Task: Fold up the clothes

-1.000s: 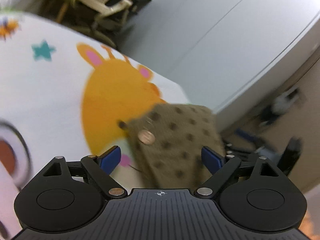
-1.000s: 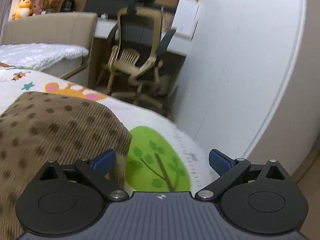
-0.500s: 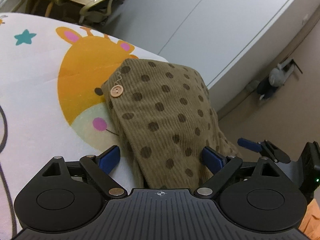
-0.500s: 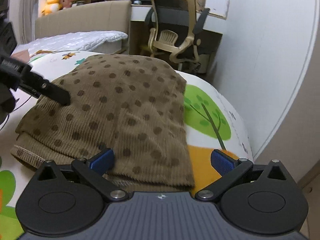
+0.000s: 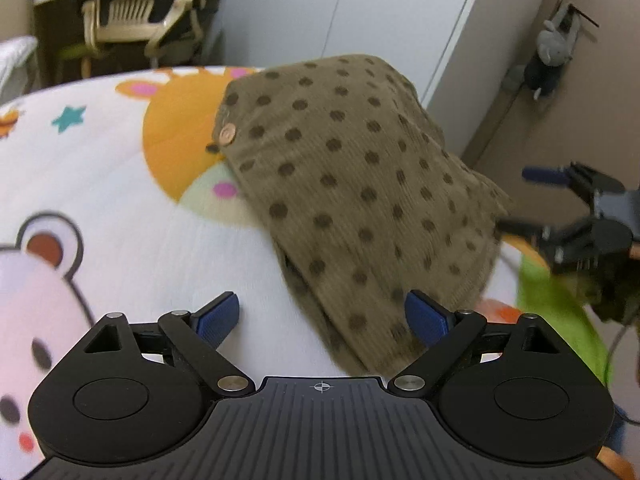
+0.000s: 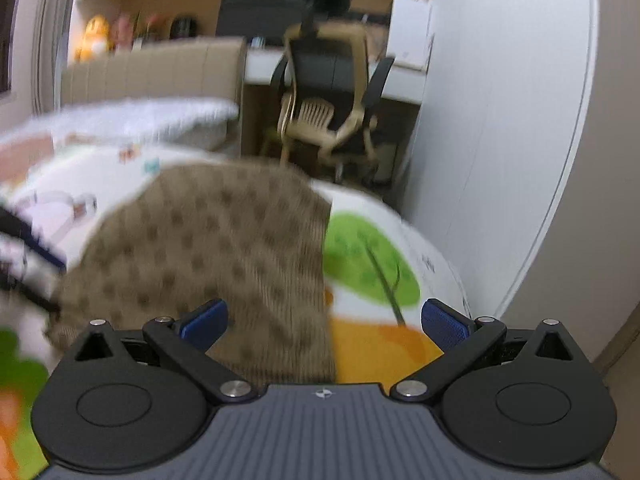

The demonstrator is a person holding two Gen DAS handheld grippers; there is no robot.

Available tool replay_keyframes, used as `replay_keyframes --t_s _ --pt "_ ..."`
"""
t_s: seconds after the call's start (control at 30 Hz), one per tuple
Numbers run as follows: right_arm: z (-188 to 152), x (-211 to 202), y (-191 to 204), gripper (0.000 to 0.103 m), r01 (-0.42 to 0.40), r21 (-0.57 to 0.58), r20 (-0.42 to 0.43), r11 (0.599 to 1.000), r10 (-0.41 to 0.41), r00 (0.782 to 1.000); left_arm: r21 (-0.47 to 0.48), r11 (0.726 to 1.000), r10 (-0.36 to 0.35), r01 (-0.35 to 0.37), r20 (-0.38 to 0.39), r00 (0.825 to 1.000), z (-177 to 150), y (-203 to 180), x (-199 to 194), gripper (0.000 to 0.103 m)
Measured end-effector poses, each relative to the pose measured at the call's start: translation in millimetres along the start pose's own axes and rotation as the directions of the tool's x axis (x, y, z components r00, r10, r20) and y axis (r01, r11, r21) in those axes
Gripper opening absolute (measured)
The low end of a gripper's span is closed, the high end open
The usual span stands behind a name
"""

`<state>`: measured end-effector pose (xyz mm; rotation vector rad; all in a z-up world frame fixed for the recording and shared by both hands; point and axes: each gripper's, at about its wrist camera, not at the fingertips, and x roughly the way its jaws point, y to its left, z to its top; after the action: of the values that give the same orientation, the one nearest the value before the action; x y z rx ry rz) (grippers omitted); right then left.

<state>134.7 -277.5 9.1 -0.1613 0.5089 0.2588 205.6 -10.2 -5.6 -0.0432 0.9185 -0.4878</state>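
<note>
A brown corduroy garment with dark dots [image 5: 352, 184] lies folded on a cartoon-print mat [image 5: 100, 184]; a tan button [image 5: 226, 135] sits at its far left edge. My left gripper [image 5: 322, 318] is open and empty just above the garment's near end. My right gripper [image 6: 324, 320] is open and empty over the garment's right edge [image 6: 224, 252], which looks blurred. The right gripper also shows at the right of the left wrist view [image 5: 580, 216], and the left gripper's fingers [image 6: 28, 248] show at the left of the right wrist view.
The mat [image 6: 372, 264] ends near a white wardrobe [image 6: 500, 120]. A beige office chair [image 6: 328, 108] and a desk stand beyond the mat. A bed with a white cover [image 6: 132, 120] lies at the back left. A grey soft toy [image 5: 554, 48] hangs on a door.
Both grippers have drawn back from the garment, so more of it and the mat shows. The right wrist view has swung and blurred. The garment lies still.
</note>
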Motion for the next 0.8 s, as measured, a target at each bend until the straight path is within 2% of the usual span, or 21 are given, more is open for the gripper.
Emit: replay_keyframes --t_s 0.07,0.13,0.23,0.3,0.37,0.47,0.5,0.6,0.7,0.77,0.8 --pt "2.3 7.0 2.0 0.103 -0.014 -0.001 0.004 1.000 0.014 1.000 0.037 0.999 -0.001 0.002 -0.020 1.000 -6.0 -4.2 -4.2 0.095" --pt "2.5 18.4 9.6 0.103 -0.026 -0.019 -0.009 0.999 0.026 1.000 0.053 0.998 -0.029 0.030 -0.003 1.000 -7.2 -9.2 -11.5 0.095" --pt "6.7 25.7 20.8 0.103 -0.067 -0.043 0.000 0.997 0.067 0.998 0.046 0.994 -0.106 0.101 0.101 0.989 7.8 -9.4 -27.2 0.095" --pt "12.3 31.4 27.3 0.103 -0.096 -0.051 0.019 0.994 0.097 0.995 0.012 0.986 -0.167 0.168 0.197 0.966 28.4 -4.2 -35.2 0.095" --pt "23.2 42.4 34.6 0.103 -0.141 -0.041 0.024 0.989 0.142 0.990 -0.034 0.971 -0.219 0.237 0.278 0.935 52.7 4.5 -33.4 0.096" --pt "33.2 70.6 45.5 0.103 -0.210 -0.015 -0.017 0.978 0.210 0.978 -0.114 0.945 -0.251 0.306 0.345 0.904 88.7 21.7 -11.2 0.096" --pt "36.5 80.0 49.1 0.103 -0.233 -0.006 -0.030 0.972 0.233 0.972 -0.151 0.937 -0.250 0.316 0.344 0.905 97.9 29.7 1.6 0.096" --pt "46.6 108.2 60.0 0.103 -0.299 0.023 -0.068 0.954 0.300 0.951 -0.303 0.895 -0.237 0.328 0.299 0.924 109.7 61.7 39.6 0.096" --pt "56.6 136.4 70.9 0.103 -0.362 0.055 -0.104 0.930 0.366 0.925 -0.371 0.850 -0.265 0.374 0.311 0.913 109.0 86.9 57.8 0.091" --pt "61.4 142.3 66.7 0.103 -0.373 0.095 -0.109 0.923 0.382 0.918 -0.367 0.862 -0.246 0.348 0.296 0.923 113.2 89.0 63.0 0.089" --pt "62.6 139.0 63.7 0.103 -0.366 0.099 -0.107 0.925 0.375 0.921 -0.360 0.873 -0.233 0.330 0.286 0.929 115.6 88.3 65.7 0.089"
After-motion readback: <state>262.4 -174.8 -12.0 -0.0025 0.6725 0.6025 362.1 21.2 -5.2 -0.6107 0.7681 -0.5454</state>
